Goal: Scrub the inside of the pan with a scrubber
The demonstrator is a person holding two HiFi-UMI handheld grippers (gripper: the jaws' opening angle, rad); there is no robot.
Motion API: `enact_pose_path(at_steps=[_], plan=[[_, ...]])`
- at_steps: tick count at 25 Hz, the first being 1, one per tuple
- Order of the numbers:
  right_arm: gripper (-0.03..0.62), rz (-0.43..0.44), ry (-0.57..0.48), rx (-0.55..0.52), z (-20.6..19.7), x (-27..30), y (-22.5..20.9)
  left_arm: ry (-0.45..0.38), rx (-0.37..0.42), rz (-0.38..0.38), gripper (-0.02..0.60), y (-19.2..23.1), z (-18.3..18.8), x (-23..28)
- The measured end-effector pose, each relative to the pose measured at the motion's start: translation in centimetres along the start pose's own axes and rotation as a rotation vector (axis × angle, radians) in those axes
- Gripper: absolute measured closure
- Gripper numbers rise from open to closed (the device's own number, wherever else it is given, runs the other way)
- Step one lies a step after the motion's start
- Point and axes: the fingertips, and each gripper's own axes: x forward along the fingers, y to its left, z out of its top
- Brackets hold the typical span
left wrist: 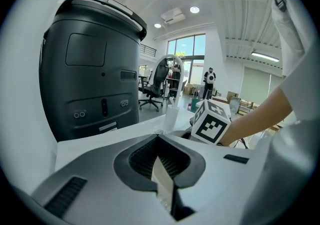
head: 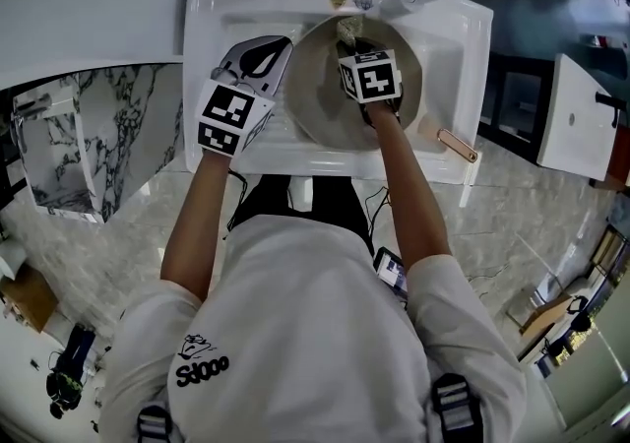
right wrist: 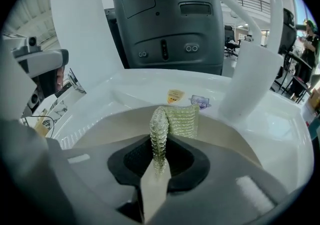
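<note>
Sink (head: 448,42): your left gripper (left wrist: 162,181) clamps the pan (head: 315,96) by its rim, only a pale sliver showing; inside the pan, your right gripper (right wrist: 159,169) pinches the scrubber (right wrist: 176,121), its end hidden.

— What sort of place is this?
— An open office or demo hall, not a home: swivel chairs (left wrist: 156,81), tall windows (left wrist: 187,51), ceiling downlights (left wrist: 194,10).
— And the sink?
— A white sink (head: 463,37) on a marble-look floor (head: 128,234), with a big dark grey machine (left wrist: 90,69) behind it.
</note>
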Motion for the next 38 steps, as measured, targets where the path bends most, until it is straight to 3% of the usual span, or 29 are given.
enact_pose_path(at_steps=[14, 27, 38], plan=[[0.519, 0.106, -0.037, -0.018, 1.1, 2.1, 1.5, 0.021, 0.023, 0.021, 0.577, 0.7, -0.7, -0.9], [0.519, 0.272, -0.015, -0.122, 0.3, 1.9, 5.6, 0.034, 0.054, 0.019, 0.577, 0.8, -1.3, -1.5], [0.519, 0.427, 0.035, -0.277, -2.4, 0.9, 10.4, 0.044, 0.057, 0.009, 0.577, 0.7, -1.7, -1.7]])
